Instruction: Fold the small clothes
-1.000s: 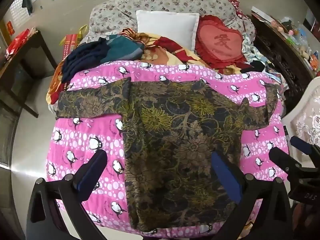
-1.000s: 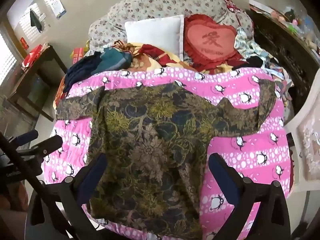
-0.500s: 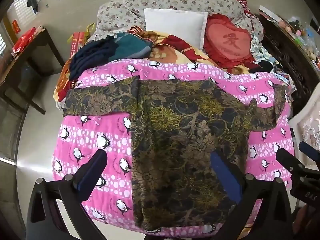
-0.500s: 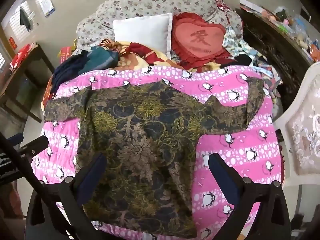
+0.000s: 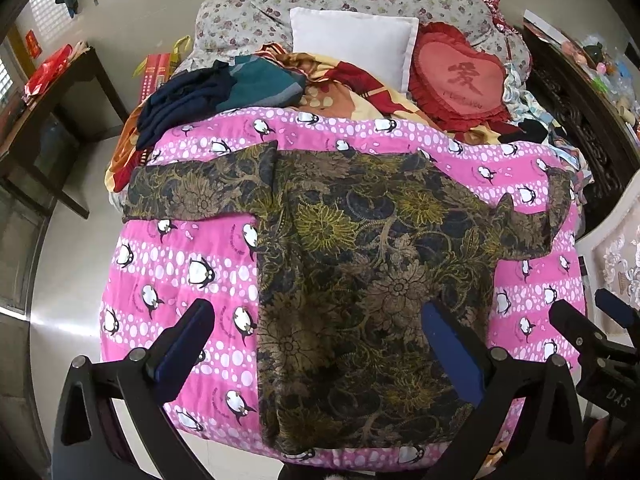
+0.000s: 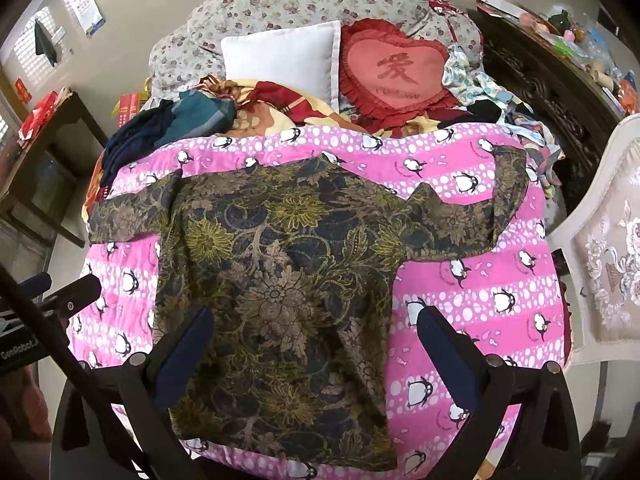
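Dark floral shirt [image 5: 360,280] lies spread flat, unfolded, on the pink penguin quilt [image 5: 180,264] covering the bed, both sleeves out to the sides, hem at the near edge of the quilt. Its right-hand sleeve end bends back toward the pillows. Left gripper [image 5: 320,344] hovers above the near part of the shirt, jaws released and wide apart, holding nothing; one blue pad [image 5: 184,340] sits over the quilt, the other over the shirt body. Right gripper [image 6: 316,348] likewise hovers over the shirt's near right side, jaws spread wide and empty, left pad over the fabric, right pad over pink quilt. Neither touches the cloth as far as visible. In the left wrist view the right gripper shows at the far right edge; in the right wrist view the left one shows at far left. Beyond the shirt: pile of dark blue and teal clothes [image 5: 224,88], white pillow [image 5: 352,44], red heart cushion [image 5: 460,76], floral bedding [image 6: 304,4] at the head. Dark wooden table [image 5: 52,112] stands left of the bed, white upholstered chair [image 6: 604,248] to the right
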Available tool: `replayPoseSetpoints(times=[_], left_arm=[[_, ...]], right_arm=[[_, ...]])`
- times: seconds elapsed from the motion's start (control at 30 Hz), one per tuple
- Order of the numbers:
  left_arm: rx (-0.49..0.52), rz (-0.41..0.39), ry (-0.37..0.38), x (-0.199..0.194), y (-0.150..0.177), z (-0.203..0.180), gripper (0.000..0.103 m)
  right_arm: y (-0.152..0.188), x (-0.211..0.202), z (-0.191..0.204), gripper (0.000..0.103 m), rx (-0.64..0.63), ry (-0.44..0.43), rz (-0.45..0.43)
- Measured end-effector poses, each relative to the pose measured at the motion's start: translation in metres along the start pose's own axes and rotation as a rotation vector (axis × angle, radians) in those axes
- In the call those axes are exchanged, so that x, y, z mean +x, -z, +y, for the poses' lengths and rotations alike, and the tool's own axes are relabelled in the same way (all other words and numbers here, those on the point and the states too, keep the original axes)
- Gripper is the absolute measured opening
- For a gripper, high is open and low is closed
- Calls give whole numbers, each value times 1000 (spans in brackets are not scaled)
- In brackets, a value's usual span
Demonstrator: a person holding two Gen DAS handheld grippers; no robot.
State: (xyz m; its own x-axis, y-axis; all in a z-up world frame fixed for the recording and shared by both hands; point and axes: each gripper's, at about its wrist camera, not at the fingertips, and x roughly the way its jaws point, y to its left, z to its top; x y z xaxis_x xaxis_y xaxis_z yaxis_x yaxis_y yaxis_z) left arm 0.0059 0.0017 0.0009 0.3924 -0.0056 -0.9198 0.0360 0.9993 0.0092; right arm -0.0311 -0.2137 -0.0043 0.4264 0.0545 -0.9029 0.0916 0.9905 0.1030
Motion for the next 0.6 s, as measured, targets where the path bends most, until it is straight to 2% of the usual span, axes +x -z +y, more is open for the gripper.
replayPoseSetpoints(times=[0.6], left_arm=[[-21, 35, 10, 12, 5, 3, 103]], right_arm=[[-2, 16, -3, 103, 10, -13, 61]])
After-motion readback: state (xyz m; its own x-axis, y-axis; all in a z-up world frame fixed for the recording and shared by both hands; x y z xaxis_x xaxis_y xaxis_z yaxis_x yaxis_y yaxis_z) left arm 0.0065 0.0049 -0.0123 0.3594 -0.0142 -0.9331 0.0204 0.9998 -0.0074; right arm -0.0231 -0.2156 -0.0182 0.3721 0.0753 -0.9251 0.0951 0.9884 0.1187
